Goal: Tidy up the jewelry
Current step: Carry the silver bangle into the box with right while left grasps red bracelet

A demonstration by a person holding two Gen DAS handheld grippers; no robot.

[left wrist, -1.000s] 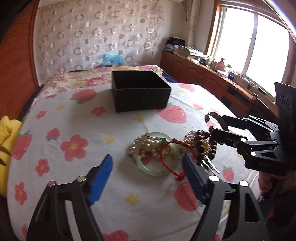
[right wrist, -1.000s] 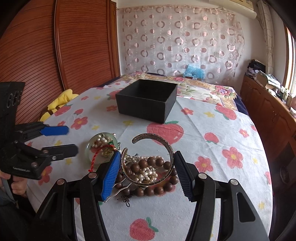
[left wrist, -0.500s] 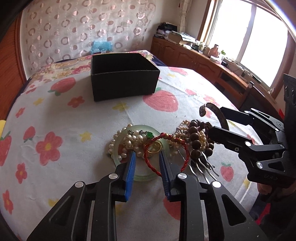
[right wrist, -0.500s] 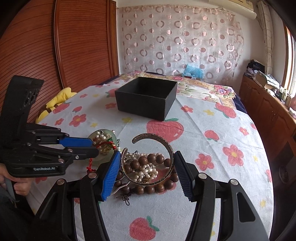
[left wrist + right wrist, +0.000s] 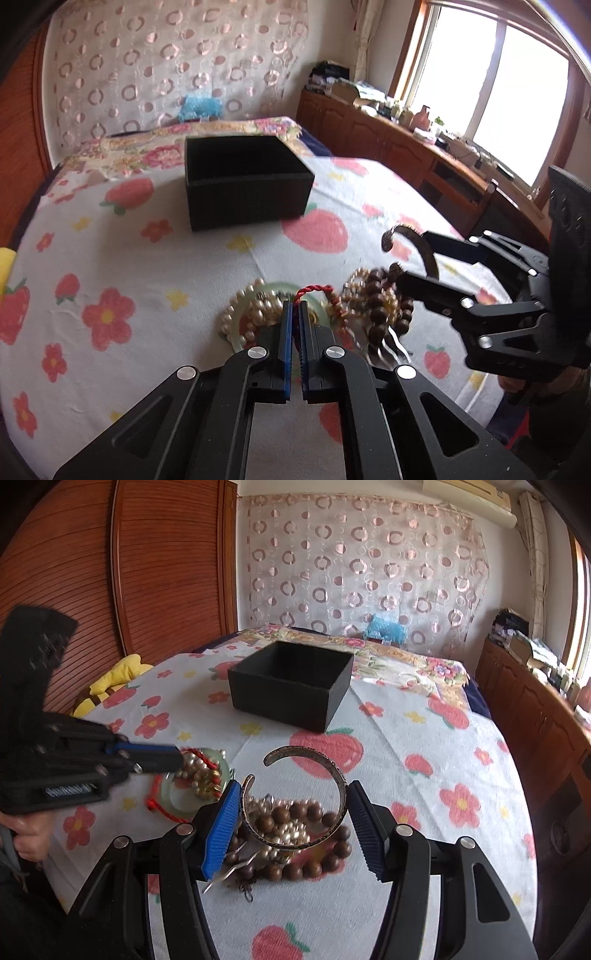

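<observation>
Strawberry-print cloth (image 5: 155, 266) covers the bed, with an empty black square box (image 5: 247, 188) above centre. At lower centre the left gripper (image 5: 294, 314), wide apart a second ago, has closed on the red braided cord bracelet (image 5: 314, 290) atop the pale green jade bangle (image 5: 173, 797) — probably ready to lift. Lower centre in its own view, the right gripper (image 5: 291, 814) straddles the open silver cuff bracelet (image 5: 332, 771), jaws parted — contact unclear.

My work surface is a bed (image 5: 424, 760) covered by a white sheet printed with strawberries and flowers. Directly on it sit an open black box (image 5: 291, 686) toward the far end and, nearer me, a jewelry pile: a green jade bangle (image 5: 275, 288), pearls (image 5: 240, 314), wooden beads (image 5: 314, 867) and a metal cuff (image 5: 332, 771). A yellow plush (image 5: 110, 683) lies at my left edge.
</observation>
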